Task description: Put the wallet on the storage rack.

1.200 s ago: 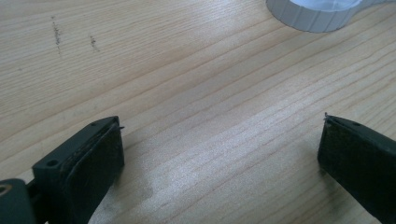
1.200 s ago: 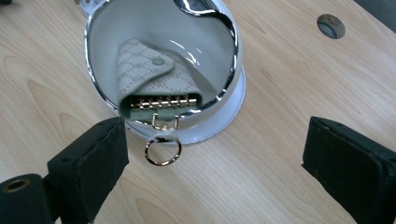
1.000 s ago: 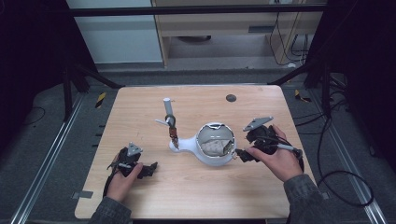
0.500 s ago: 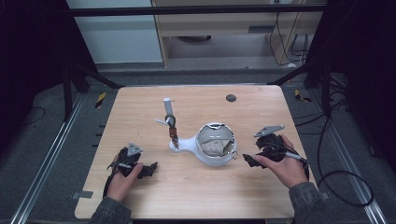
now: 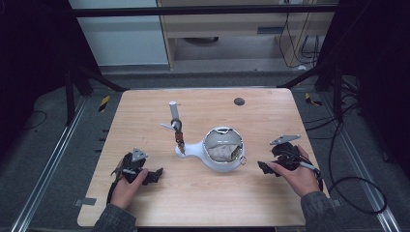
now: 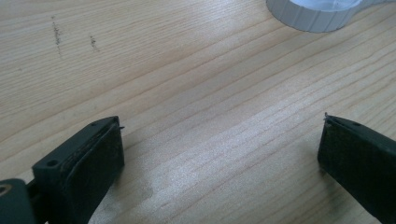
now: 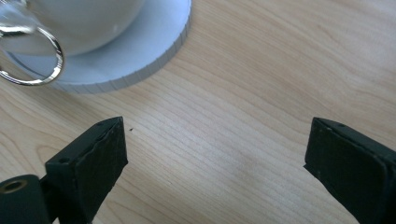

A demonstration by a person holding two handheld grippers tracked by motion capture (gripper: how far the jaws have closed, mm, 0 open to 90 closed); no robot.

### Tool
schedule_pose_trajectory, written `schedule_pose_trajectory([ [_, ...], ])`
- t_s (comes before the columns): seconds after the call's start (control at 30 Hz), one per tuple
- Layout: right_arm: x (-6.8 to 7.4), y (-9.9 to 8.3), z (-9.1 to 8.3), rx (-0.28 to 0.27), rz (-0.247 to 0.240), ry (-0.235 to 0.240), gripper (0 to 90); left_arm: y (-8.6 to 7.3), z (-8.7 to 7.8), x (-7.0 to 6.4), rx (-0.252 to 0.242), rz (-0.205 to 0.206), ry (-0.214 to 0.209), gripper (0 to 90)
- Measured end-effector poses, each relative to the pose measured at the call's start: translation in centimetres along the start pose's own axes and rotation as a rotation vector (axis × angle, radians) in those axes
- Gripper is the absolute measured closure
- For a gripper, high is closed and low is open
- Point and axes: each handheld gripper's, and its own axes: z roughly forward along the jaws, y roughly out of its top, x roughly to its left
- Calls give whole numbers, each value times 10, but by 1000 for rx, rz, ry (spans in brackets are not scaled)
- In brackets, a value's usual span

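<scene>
The wooden table (image 5: 203, 193) fills the middle of the high view, with a white round vessel (image 5: 220, 151) at its centre. At lower left the left gripper (image 5: 155, 175) rests on the wood, jaws spread wide and empty. At lower right the right gripper (image 5: 263, 167) lies likewise spread, near a small metal ring (image 7: 35, 60) on the vessel.

Table (image 5: 203, 193) evenly lit from above; surroundings fall dark. Gripper views sharp on wood grain. Fingers (image 7: 88, 163) cast soft shadows.

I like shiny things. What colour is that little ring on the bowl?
Silvery metal ring, seen best in the right gripper view.
</scene>
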Motion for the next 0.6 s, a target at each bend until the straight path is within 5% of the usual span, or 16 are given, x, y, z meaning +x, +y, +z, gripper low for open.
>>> schedule_pose_trajectory([
  [0.6, -14, -15, 25, -6, 69, -48, 55, 0, 0, 0, 0, -1, 1, 0],
])
